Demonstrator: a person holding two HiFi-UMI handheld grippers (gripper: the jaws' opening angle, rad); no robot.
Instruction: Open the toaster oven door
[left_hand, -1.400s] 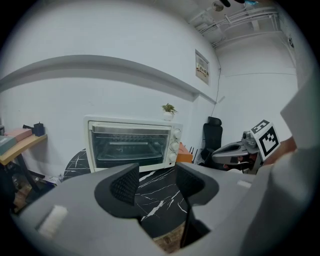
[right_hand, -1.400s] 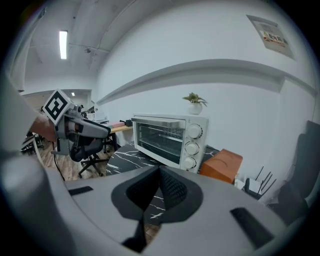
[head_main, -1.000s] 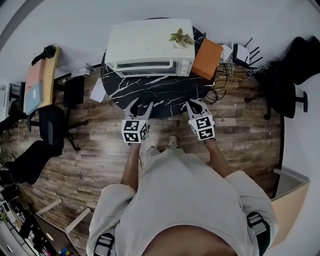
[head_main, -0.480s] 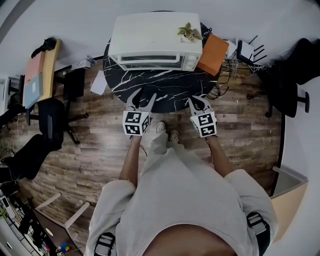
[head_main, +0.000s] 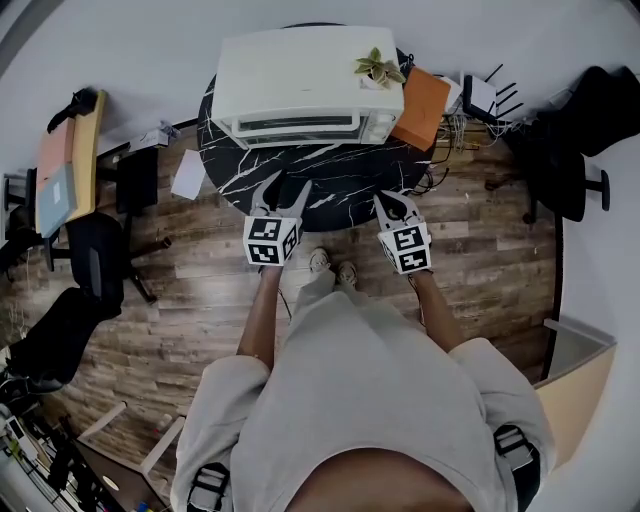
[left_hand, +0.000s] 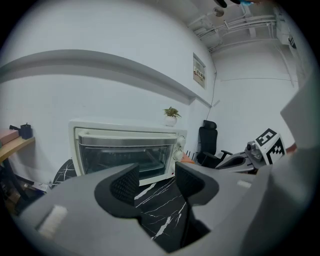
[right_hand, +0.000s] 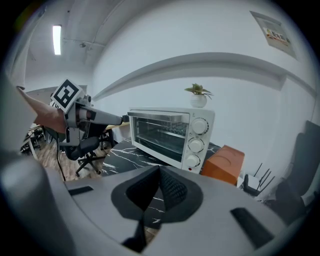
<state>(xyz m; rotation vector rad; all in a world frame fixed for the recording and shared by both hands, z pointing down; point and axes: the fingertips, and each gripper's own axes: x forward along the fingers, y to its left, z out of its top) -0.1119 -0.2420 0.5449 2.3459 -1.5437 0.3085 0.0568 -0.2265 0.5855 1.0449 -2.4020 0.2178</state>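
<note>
I see a round black marble table, white-veined, bearing a boxy cream toaster oven with its glass door shut. My left gripper, jaws apart and empty, and my right gripper, jaws pressed together, hover at the table's near edge, well apart from the door.

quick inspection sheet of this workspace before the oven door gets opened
surface: round black marble-pattern table, bare in front of the oven
job's things: white toaster oven at the table's back, glass door closed
clutter: small potted plant on the oven's top; orange box beside the oven's dial side
grippers: left gripper open, nothing between its jaws; right gripper shut, empty; both held at the table's near edge, touching nothing
cables: tangle of wires on the floor by the white routers
surroundings: wood plank floor; black office chairs; loose white sheet on the floor
</note>
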